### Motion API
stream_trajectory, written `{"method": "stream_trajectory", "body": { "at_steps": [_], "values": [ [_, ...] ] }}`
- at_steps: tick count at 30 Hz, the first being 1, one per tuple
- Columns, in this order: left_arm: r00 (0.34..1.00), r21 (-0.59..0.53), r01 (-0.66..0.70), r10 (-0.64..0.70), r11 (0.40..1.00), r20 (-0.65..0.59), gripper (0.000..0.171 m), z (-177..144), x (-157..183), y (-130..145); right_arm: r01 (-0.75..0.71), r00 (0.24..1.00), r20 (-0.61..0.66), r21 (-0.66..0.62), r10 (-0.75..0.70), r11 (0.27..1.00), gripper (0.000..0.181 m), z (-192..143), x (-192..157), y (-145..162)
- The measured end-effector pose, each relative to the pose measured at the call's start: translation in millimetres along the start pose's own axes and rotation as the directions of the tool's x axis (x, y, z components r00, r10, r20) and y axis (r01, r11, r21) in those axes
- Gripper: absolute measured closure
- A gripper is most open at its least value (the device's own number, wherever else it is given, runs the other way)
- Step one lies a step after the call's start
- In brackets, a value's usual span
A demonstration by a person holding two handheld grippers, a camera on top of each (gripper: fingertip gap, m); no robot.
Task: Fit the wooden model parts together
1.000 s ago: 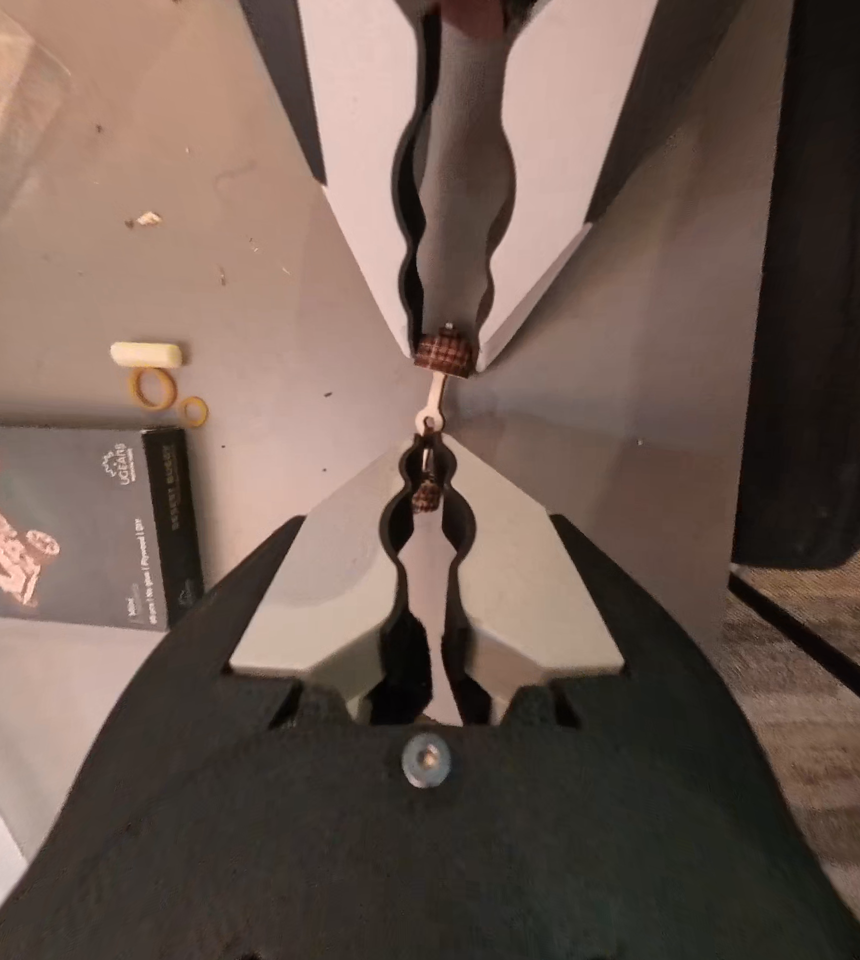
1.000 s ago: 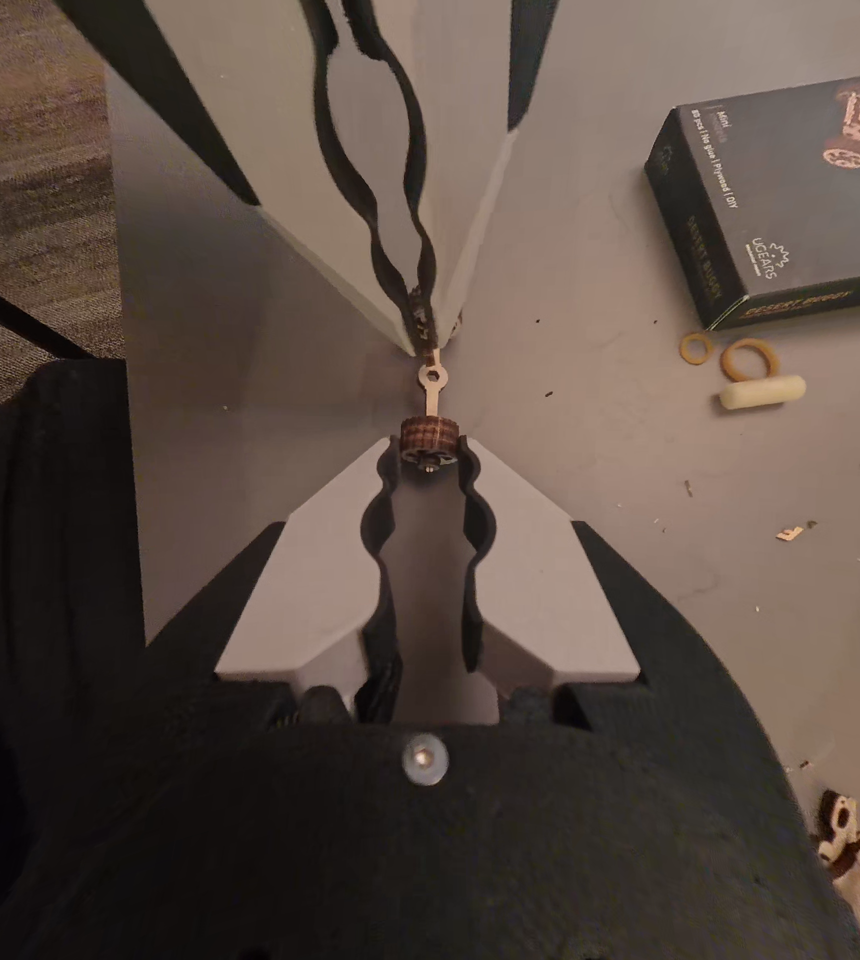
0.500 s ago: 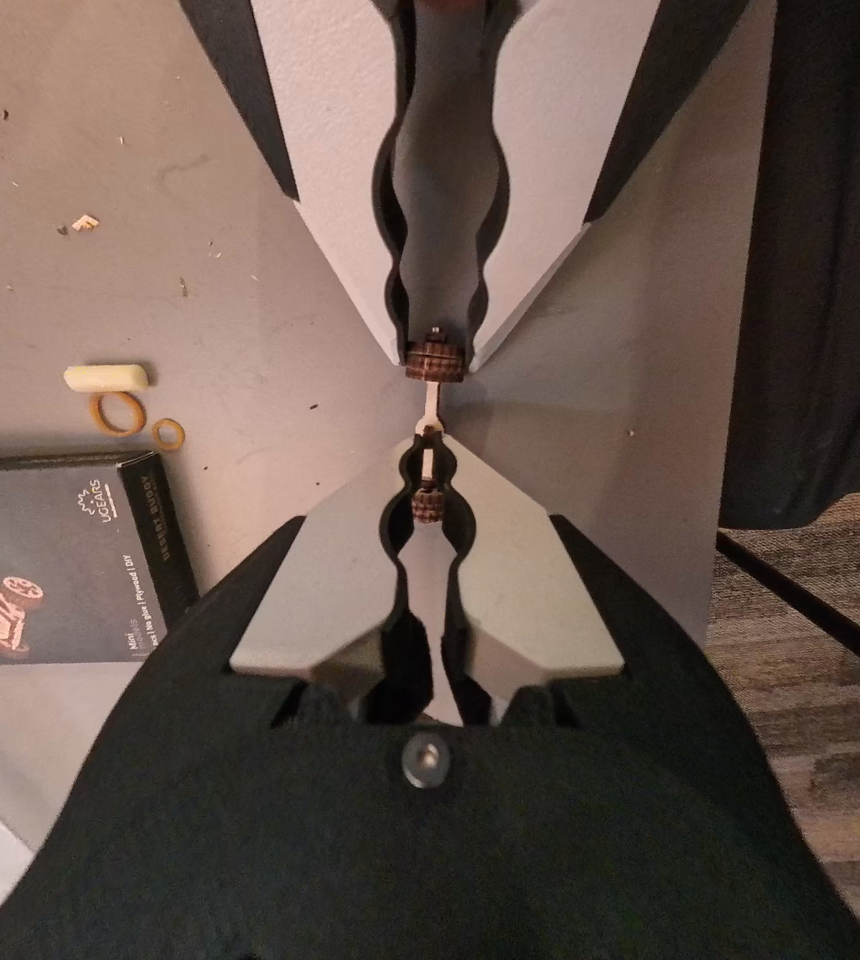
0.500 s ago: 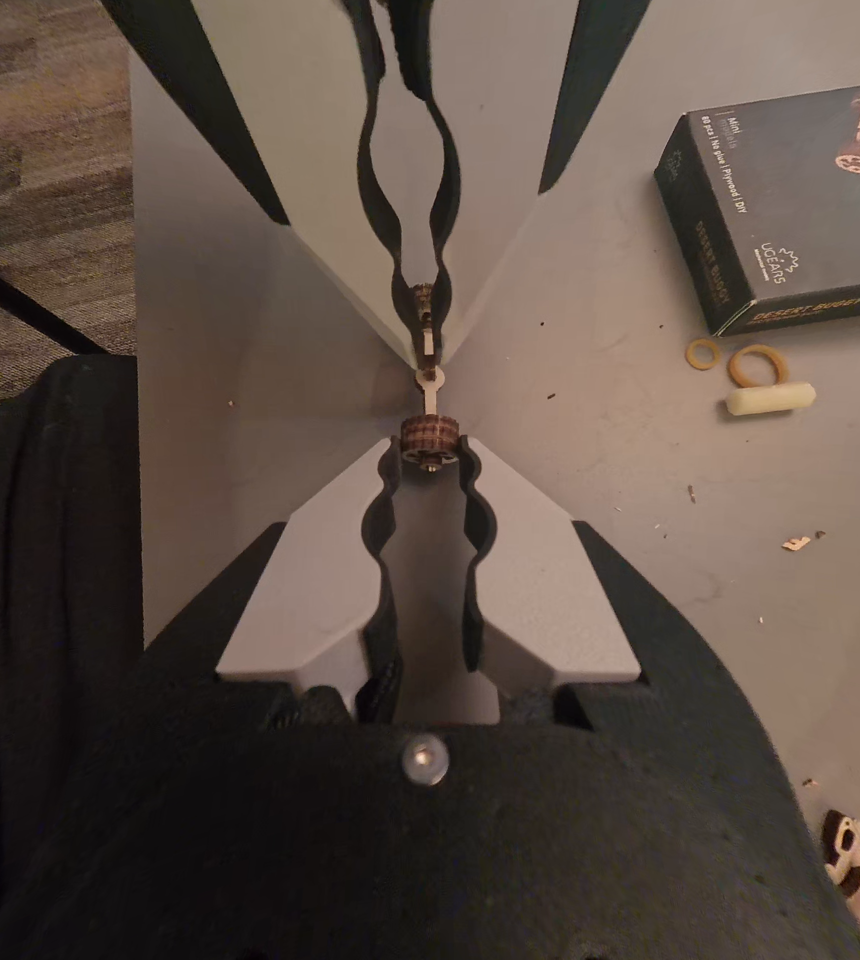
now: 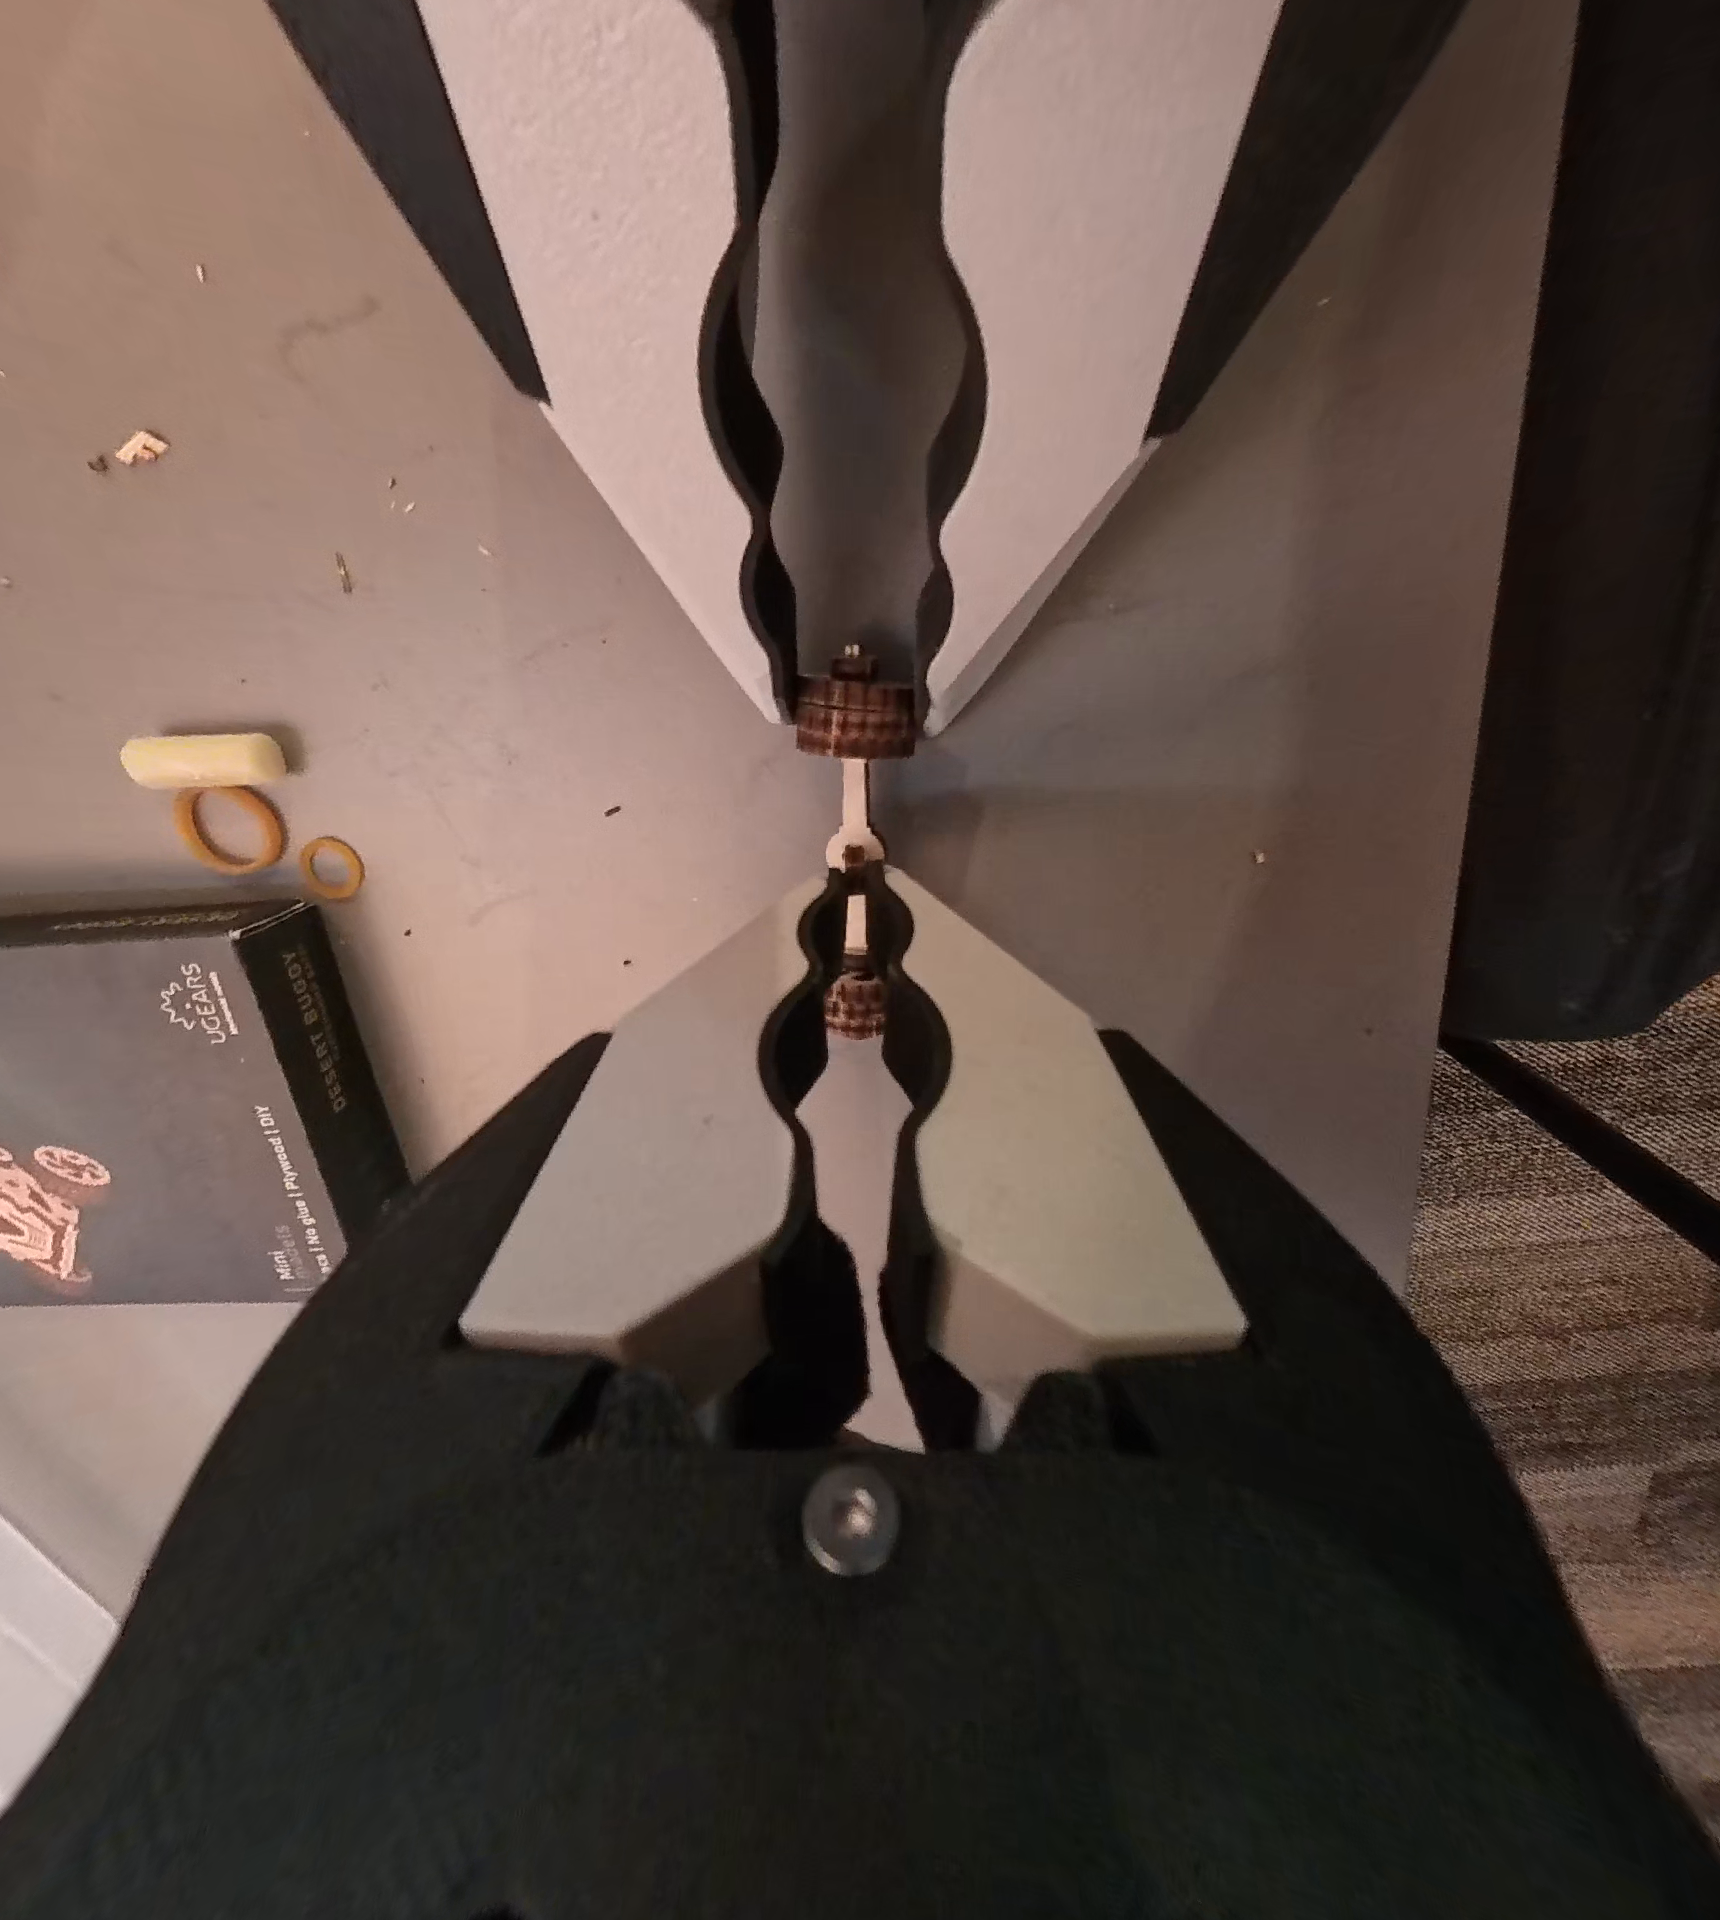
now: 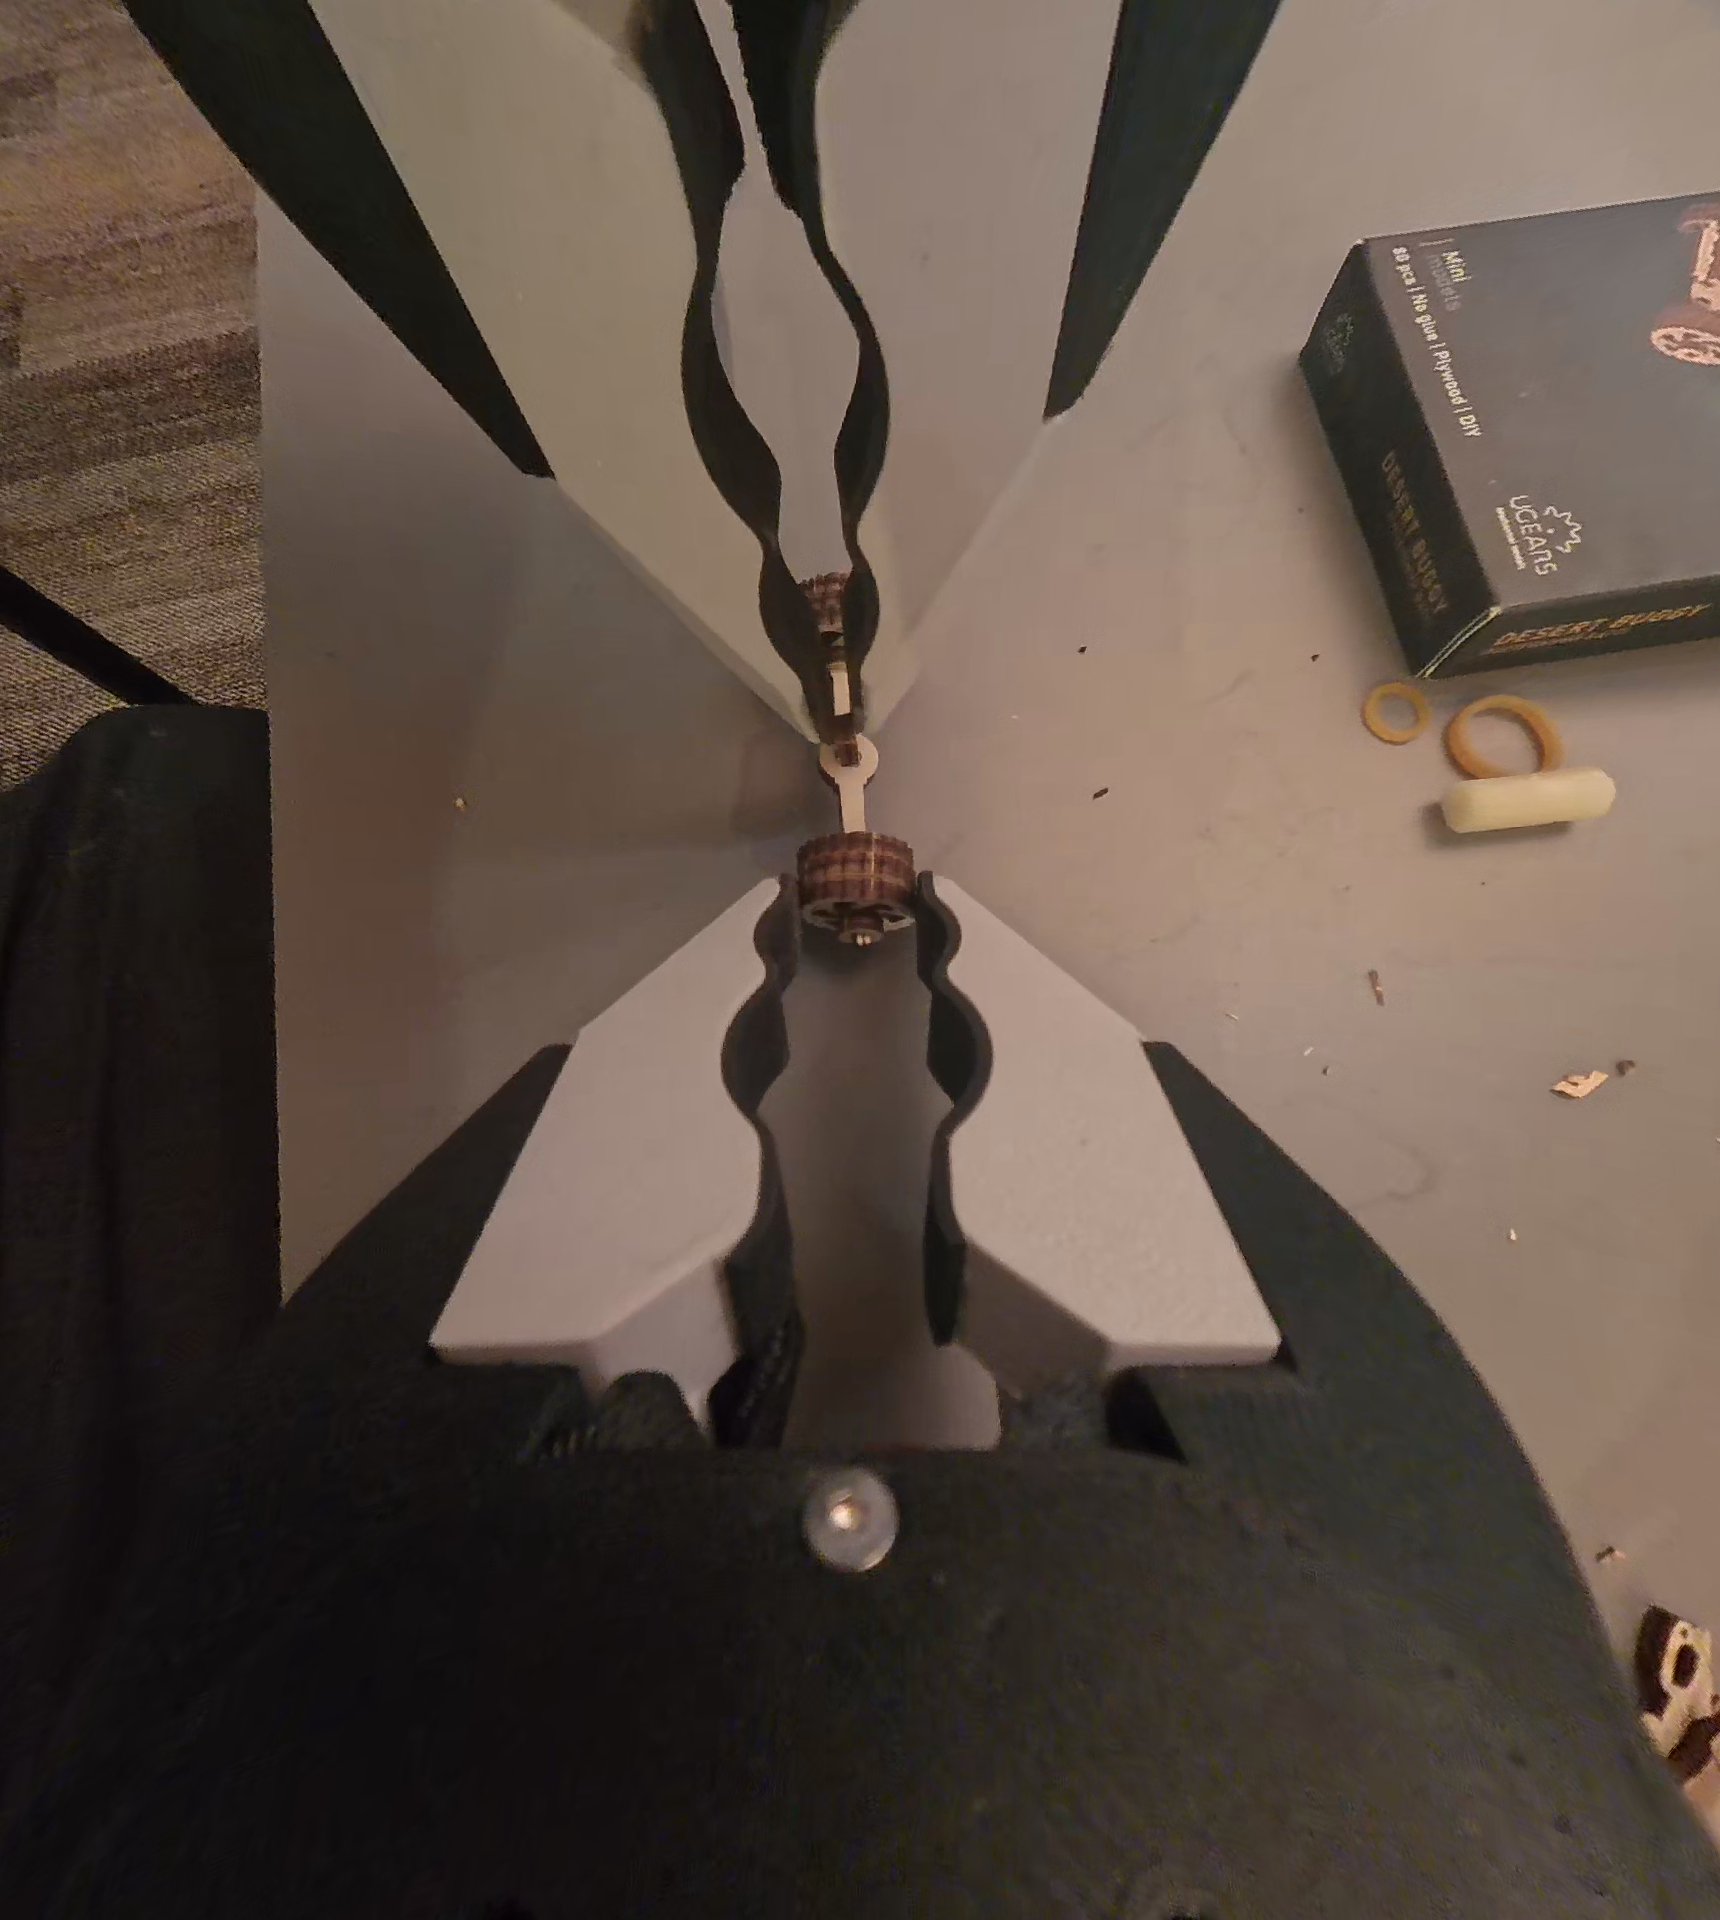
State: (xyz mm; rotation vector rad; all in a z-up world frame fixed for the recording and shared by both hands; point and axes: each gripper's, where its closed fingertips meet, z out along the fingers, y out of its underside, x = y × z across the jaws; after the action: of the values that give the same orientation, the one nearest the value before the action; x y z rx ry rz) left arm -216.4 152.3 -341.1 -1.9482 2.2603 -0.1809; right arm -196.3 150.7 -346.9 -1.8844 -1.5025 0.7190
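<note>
Tip to tip above the table (image 5: 544,665): left gripper (image 5: 857,891) pinching the thin link (image 5: 853,914), right gripper (image 6: 854,902) clamping the wheel (image 6: 854,869). Link eye (image 6: 848,765) seemingly meeting, seating unconfirmed.

Two grippers are meeting tip to tip. Two dark wooden wheels (image 5: 853,721) (image 5: 853,1004) are showing, one pale link (image 5: 854,827), two rubber rings (image 5: 230,828) (image 5: 331,868), one cream stick (image 5: 202,760) and one dark box (image 5: 108,1101) are lying on one table (image 5: 523,665).
</note>
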Motion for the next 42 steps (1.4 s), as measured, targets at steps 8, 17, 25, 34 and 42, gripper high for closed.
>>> {"method": "stream_trajectory", "body": {
  "at_steps": [8, 17, 25, 34, 42],
  "values": [
    [1.000, -0.012, 0.023, -0.023, 1.000, -0.020, 0.171, 0.8, 2.8, -0.1, 0.000, 1.000, 0.028, 0.020, -0.001, 1.000, 0.162, -5.3, -3.2, 0.2],
    [1.000, -0.041, -0.007, 0.007, 0.999, 0.000, 0.171, 0.7, 1.8, -2.1, 0.214, 0.973, -0.095, 0.027, -0.211, 0.976, 0.163, -9.3, -2.8, 0.8],
    [0.999, -0.063, -0.033, 0.033, 0.997, 0.003, 0.171, 0.9, 3.0, -2.3, 0.459, 0.869, -0.211, 0.010, -0.447, 0.888, 0.163, -9.5, -3.9, 1.1],
    [0.999, -0.135, -0.048, 0.051, 0.990, 0.017, 0.171, 0.3, 3.1, -3.4, 0.503, 0.844, -0.231, 0.025, -0.485, 0.864, 0.163, -9.5, -4.4, 1.4],
    [0.998, -0.163, -0.059, 0.064, 0.985, 0.026, 0.171, -0.2, 2.8, -9.5, 0.511, 0.837, -0.238, 0.024, -0.492, 0.859, 0.163, -9.6, -4.6, 1.6]
  ]
}}
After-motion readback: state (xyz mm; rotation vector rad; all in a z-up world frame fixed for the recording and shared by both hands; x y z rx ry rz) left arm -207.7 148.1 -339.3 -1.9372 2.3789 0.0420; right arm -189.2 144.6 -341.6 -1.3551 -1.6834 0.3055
